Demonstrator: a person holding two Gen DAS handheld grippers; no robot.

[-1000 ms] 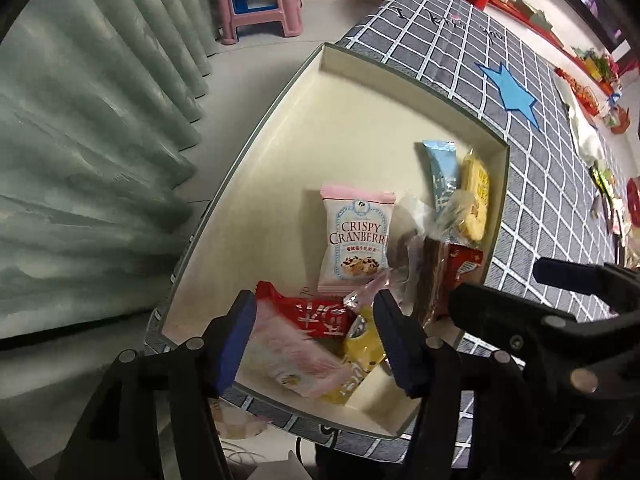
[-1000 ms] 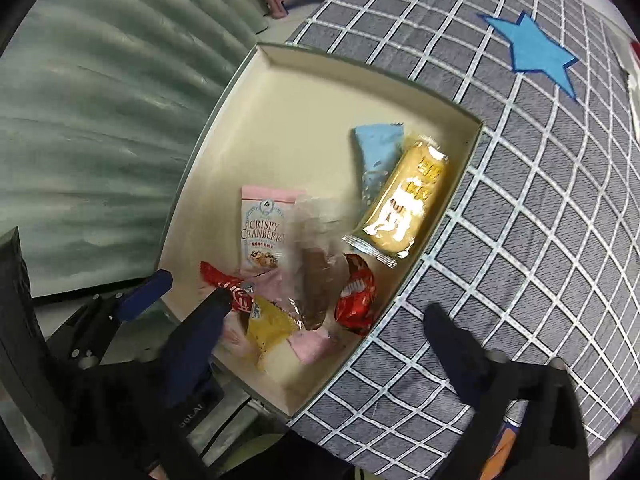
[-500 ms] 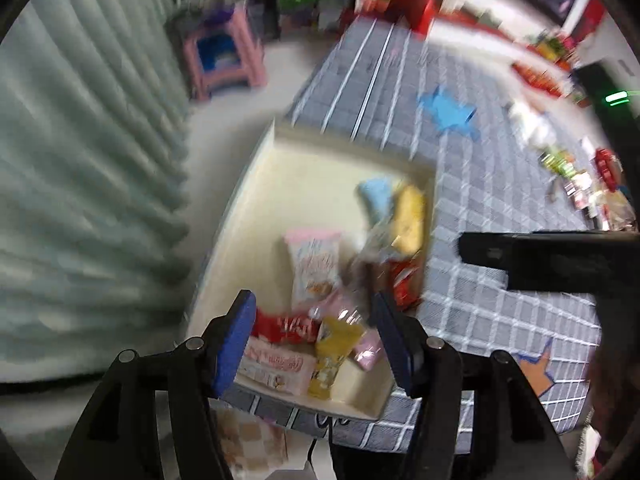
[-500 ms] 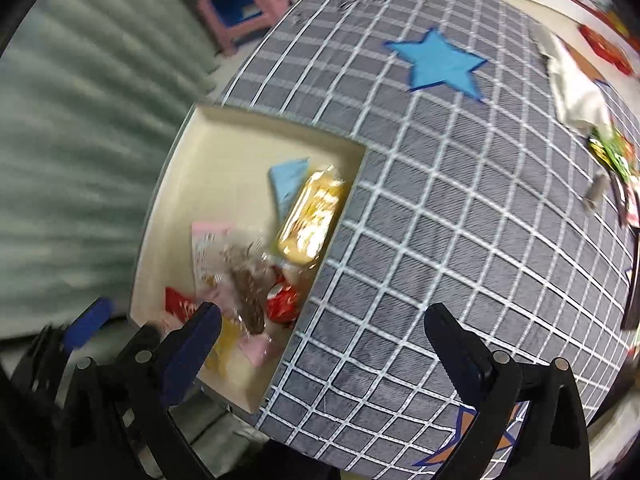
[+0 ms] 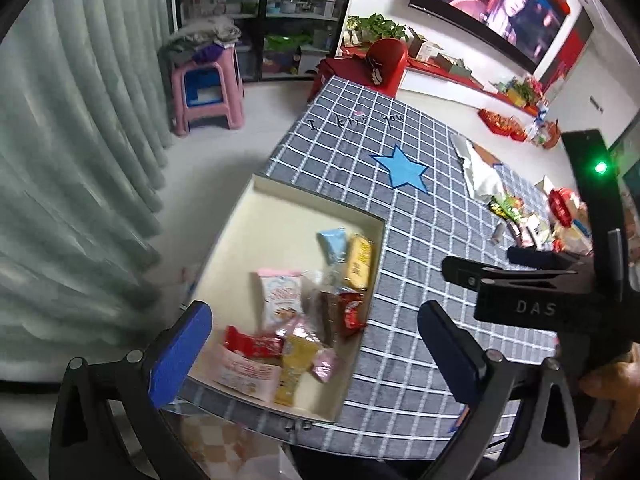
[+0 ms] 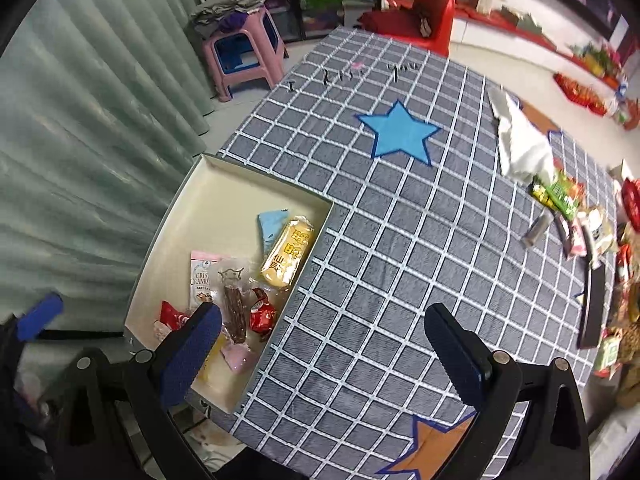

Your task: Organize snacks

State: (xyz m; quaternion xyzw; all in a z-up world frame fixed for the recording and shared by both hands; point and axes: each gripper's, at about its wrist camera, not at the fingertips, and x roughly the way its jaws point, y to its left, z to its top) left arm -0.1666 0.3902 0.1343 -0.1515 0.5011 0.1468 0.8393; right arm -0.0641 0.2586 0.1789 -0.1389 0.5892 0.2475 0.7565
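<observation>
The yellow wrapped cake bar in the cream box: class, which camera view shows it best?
The right wrist view: the yellow wrapped cake bar lies unobstructed, its printed characters legible. The left wrist view shows it smaller and blurred.

One cream tray (image 5: 256, 196) holds about nine snack packets (image 6: 286, 257), two open grippers (image 5: 316, 354) (image 6: 322, 350) hover, two stars (image 6: 400, 133) decorate one checked tablecloth (image 6: 420, 248).

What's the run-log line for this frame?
left tool: open, empty, above box | right tool: open, empty, above tablecloth | cream box: holds snack packs | loose snacks: far right, unsorted
</observation>
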